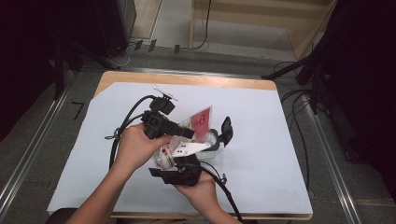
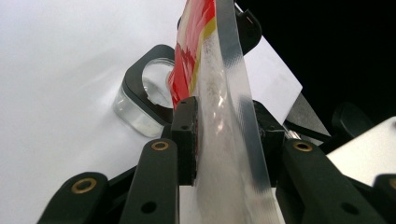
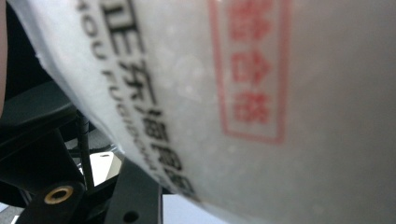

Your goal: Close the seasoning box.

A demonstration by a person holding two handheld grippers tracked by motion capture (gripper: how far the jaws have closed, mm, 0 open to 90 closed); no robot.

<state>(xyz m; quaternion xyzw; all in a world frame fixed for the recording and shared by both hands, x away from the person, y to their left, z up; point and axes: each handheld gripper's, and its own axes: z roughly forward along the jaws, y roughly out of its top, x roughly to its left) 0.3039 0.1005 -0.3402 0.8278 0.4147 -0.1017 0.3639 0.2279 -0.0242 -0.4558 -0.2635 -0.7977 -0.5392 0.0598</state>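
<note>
While our left tongs [image 2: 224, 140] clamp the plastic bag [image 2: 219, 93] above the tabletop [image 1: 261, 140] middle, we cannot tell the right tongs' [image 1: 180, 171] state.

Clear red-printed plastic bag [image 1: 198, 125], held above glass jar [image 1: 214, 141]

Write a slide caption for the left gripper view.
Left gripper clamps a clear plastic bag above a glass jar.
</note>
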